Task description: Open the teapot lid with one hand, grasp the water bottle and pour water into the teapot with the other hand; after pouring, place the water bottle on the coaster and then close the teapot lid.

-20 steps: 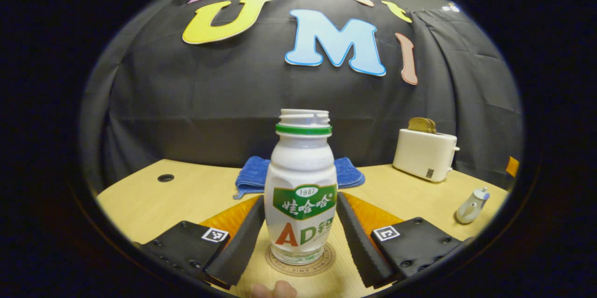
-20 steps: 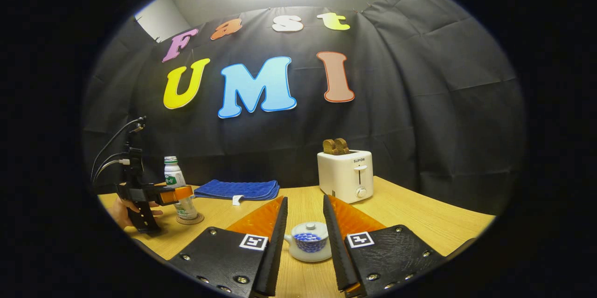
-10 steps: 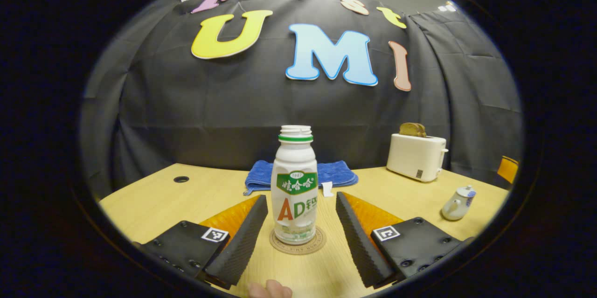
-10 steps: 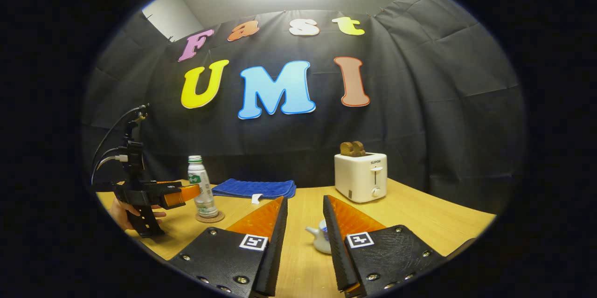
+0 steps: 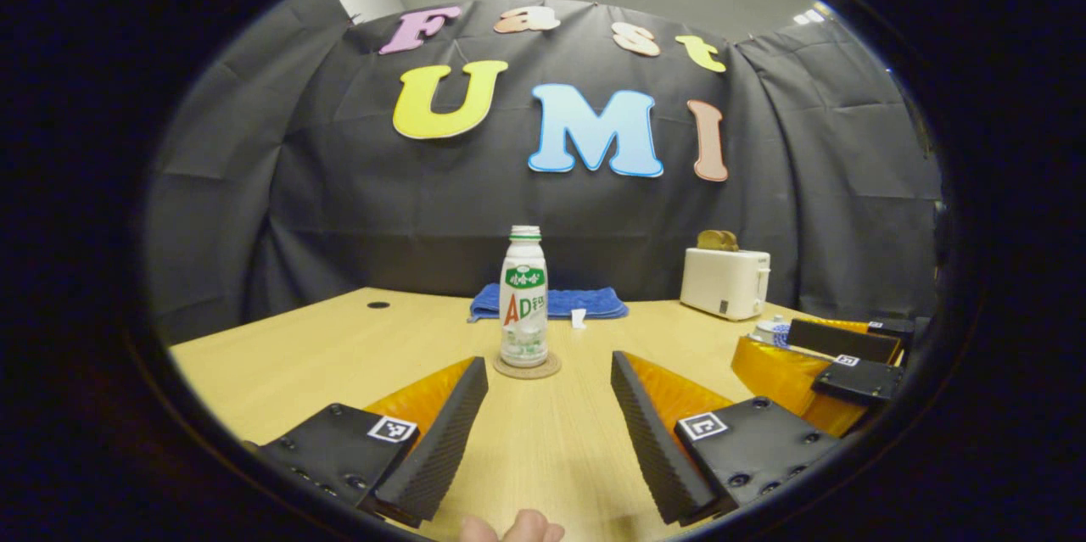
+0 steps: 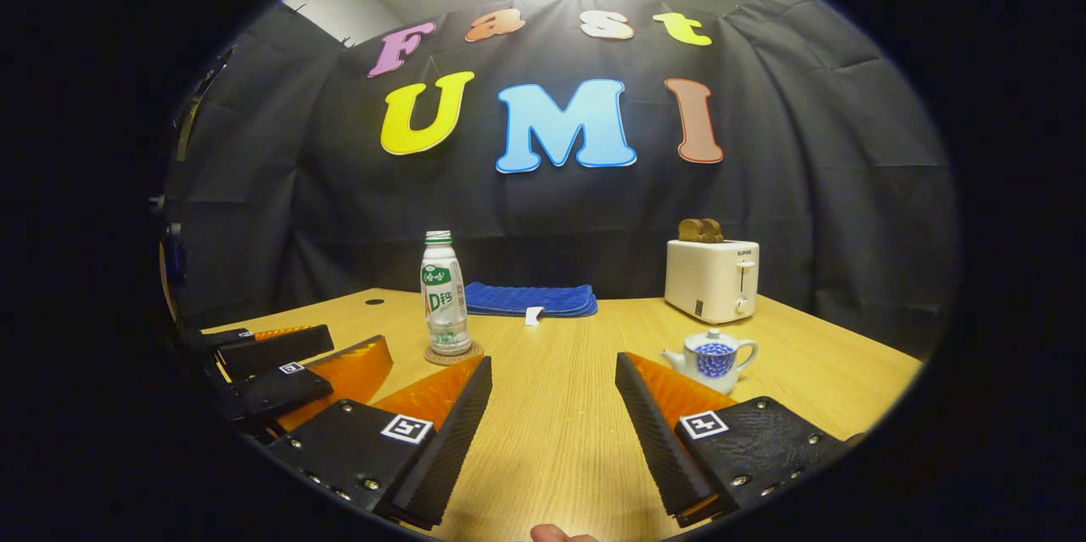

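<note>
A light wooden table [image 6: 551, 440] stands in front of a black cloth wall, and the water bottle [image 5: 523, 296] is the thing to find places by. It stands upright with no cap on a round coaster [image 5: 527, 367]. The teapot [image 6: 711, 358] sits well to the right of the bottle with its lid on, so the job looks done. Behind the bottle lies a folded blue towel [image 6: 530, 298], and far to its right stands a white toaster [image 6: 711, 279] with bread in it. The left gripper [image 5: 550, 415] is spread wide and holds nothing, near the bottle but not touching. The right gripper [image 6: 553, 419] is wide and empty too. I think a bump could tip the tall open bottle and spill it. The bottle has a green label with big letters "AD", and the toaster has a small word too tiny to read surely.
</note>
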Demonstrator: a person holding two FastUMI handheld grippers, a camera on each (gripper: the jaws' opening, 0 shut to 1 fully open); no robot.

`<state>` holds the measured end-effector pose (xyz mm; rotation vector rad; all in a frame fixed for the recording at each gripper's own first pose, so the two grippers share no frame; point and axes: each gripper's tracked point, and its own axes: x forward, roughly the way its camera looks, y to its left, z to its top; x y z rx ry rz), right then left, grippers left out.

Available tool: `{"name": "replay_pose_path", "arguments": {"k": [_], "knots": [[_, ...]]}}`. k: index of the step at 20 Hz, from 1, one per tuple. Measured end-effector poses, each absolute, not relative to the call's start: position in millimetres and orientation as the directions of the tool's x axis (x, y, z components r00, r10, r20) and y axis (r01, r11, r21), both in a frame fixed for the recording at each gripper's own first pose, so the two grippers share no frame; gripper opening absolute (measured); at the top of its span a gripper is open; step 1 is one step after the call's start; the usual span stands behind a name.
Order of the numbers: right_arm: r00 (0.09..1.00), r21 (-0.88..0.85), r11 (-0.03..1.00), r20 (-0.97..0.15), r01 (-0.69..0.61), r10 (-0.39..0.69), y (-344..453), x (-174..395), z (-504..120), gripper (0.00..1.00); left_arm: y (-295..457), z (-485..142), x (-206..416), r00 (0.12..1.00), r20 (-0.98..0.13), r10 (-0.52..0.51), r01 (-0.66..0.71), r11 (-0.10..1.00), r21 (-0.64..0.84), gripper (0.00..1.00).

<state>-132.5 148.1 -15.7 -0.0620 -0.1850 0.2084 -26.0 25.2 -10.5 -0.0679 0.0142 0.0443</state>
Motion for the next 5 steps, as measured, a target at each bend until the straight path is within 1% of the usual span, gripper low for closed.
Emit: {"name": "replay_pose_path", "arguments": {"k": [1,2,3,4,5], "knots": [[0.96,-0.085,0.975,0.174,-0.206,0.218,152.2,-135.1,-19.3,0.9,29.3,-8.2,-26.4,0.998,0.008,0.06,-0.059,0.996,-0.068,1.0],[0.96,-0.088,0.975,0.174,-0.205,0.218,154.2,-135.0,-23.7,0.9,30.6,-7.5,-25.3,0.998,0.02,0.062,-0.06,0.995,-0.077,0.99],[0.962,-0.098,0.976,0.173,-0.196,0.21,154.3,-135.6,-25.1,0.9,28.2,-9.3,-25.2,0.998,0.023,0.052,-0.05,0.996,-0.078,0.99],[0.958,-0.105,0.976,0.197,-0.189,0.207,153.8,-134.6,-23.5,0.91,26.7,-11.2,-28.5,0.999,0.018,0.047,-0.046,0.996,-0.074,0.99],[0.96,-0.098,0.977,0.19,-0.189,0.205,155.7,-133.3,-23.3,0.9,26.4,-10.0,-34.0,0.998,0.025,0.052,-0.05,0.997,-0.057,0.99]]}}
